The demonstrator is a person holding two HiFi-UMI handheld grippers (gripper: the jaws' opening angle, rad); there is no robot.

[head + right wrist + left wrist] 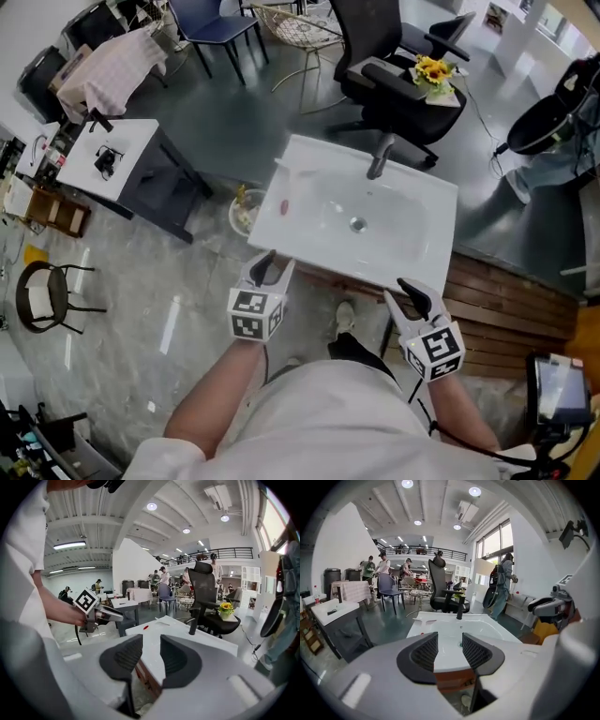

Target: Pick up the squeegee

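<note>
A white sink (281, 234) with a dark tap (379, 159) stands on a wooden base in front of me. On its left rim lie a thin pale object (284, 168), possibly the squeegee, and a small red spot (285, 206). My left gripper (270, 262) hangs open and empty just short of the sink's front left corner, with the sink (431, 625) seen beyond its jaws (450, 648). My right gripper (412, 292) is open and empty at the front right edge. In its own view the right gripper (151, 656) faces the sink (173, 634), with the left gripper (110, 615) to the side.
A black office chair (394, 84) with yellow flowers (433, 71) stands behind the sink. There is a white table (103, 159) at the left, a small bin (244, 211) by the sink's left side and wooden decking (506, 300) at the right. People stand far off (382, 569).
</note>
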